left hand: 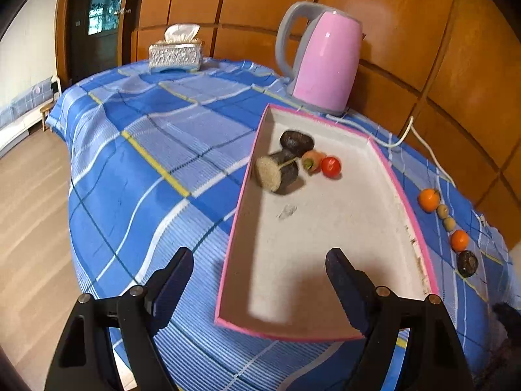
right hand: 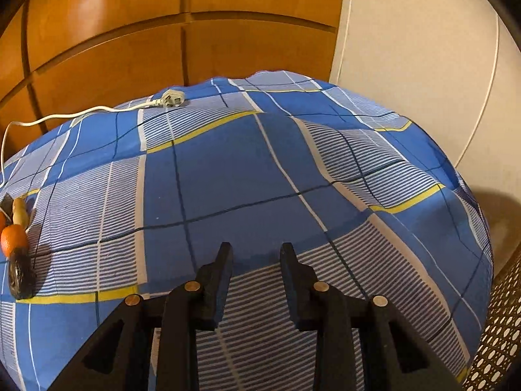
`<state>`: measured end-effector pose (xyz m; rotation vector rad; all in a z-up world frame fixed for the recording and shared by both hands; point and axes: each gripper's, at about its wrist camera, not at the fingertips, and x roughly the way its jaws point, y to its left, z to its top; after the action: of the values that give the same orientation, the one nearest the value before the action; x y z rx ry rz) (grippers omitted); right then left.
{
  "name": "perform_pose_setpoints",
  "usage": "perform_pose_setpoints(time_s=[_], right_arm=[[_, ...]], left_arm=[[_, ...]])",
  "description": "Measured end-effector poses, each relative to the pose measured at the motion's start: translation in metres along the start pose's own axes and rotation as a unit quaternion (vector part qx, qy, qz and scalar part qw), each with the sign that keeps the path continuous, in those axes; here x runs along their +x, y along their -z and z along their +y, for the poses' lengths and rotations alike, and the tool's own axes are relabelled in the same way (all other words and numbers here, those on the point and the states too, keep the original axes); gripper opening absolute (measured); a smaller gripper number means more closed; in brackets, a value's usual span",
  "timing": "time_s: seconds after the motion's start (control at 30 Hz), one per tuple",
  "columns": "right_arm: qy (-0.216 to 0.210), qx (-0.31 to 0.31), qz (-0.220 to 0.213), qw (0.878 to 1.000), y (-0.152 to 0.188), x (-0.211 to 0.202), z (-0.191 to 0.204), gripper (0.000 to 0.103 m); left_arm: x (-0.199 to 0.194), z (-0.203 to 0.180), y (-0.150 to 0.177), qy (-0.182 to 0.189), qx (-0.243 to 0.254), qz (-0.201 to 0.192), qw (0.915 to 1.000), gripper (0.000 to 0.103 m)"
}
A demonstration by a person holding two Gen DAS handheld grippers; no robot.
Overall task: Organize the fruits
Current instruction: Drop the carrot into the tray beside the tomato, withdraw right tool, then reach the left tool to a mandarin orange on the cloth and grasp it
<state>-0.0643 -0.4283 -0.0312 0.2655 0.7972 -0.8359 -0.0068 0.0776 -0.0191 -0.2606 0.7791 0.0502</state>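
Wood-panelled wall behind, pale wall to the right; we work on a table under a blue plaid cloth, rumpled in places. A pink electric kettle stands at the back, its white cord trailing to a plug lying on the cloth, and a tissue box sits at the far corner.

The pink-rimmed tray lies with its long axis running away from the left gripper. We note that its jaws stand wide apart and hold nothing, poised over the tray's near left edge. At the tray's far end we count two dark fruits, one showing a pale cut face, a small reddish-green fruit and a red cherry tomato.

Still outside the tray, a row of loose fruit lies on the cloth along its right side: an orange, two small tan fruits, a second orange and a dark round fruit.

The right gripper has its jaws nearly closed, a narrow gap left, nothing between them. It points at bare cloth; the row shows only at the far left edge of its view, well apart from the jaws. We judge the right hand the nearer one to that row, and it would need to swing left and open first.
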Motion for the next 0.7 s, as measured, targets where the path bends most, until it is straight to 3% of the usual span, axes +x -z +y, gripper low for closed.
perform_pose_setpoints(time_s=[0.4, 0.7], right_arm=[[-0.004, 0.006, -0.003, 1.000, 0.002, 0.003, 0.000, 0.031], [-0.006, 0.008, -0.003, 1.000, 0.002, 0.003, -0.001, 0.032]], left_arm=[[-0.008, -0.027, -0.014, 0.018, 0.036, -0.001, 0.9992, 0.084], [-0.010, -0.081, -0.031, 0.088, 0.090, 0.014, 0.9920, 0.084]])
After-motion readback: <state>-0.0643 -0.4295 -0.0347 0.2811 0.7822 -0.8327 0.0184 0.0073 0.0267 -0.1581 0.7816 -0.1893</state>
